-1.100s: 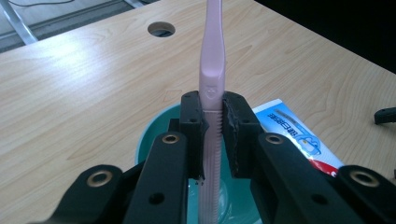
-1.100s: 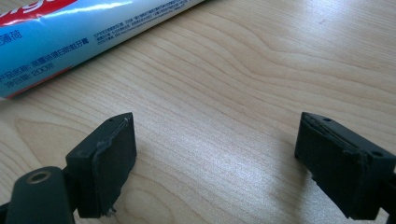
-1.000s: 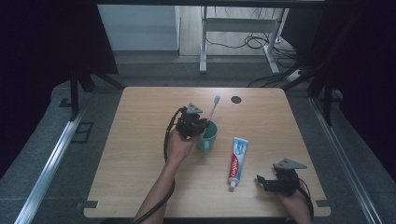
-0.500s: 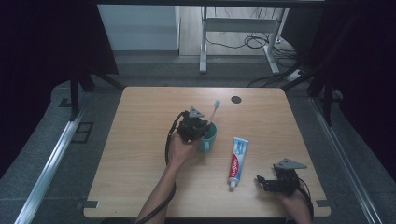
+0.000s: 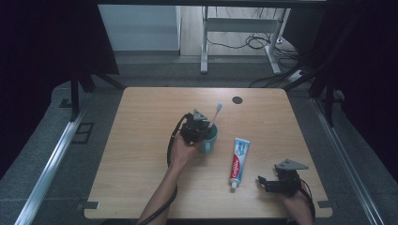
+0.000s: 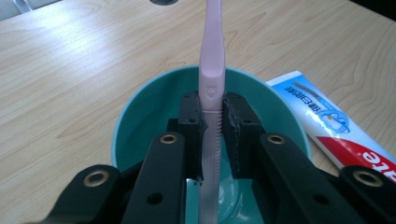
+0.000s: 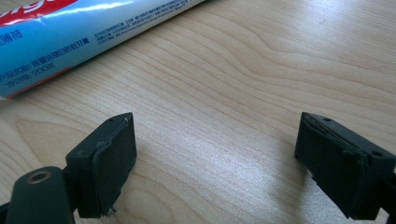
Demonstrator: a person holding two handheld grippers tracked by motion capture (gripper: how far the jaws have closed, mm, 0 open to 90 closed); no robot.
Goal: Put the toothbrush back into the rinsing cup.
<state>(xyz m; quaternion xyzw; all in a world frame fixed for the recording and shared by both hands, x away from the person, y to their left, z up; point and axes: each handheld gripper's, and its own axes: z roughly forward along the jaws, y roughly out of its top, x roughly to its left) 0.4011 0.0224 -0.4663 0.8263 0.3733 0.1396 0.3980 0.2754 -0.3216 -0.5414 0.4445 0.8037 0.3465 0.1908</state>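
Barely shifted: left gripper (image 6: 212, 116) fingers clench toothbrush (image 6: 211, 70) over cup (image 6: 140, 116); right gripper (image 7: 215, 158) released. Early release could tip cup.

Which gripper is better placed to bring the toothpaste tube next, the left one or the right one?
The right gripper, probably. Its fingers stand open on the table beside the toothpaste tube with nothing between them. The left gripper is shut on the pink toothbrush over the teal cup.
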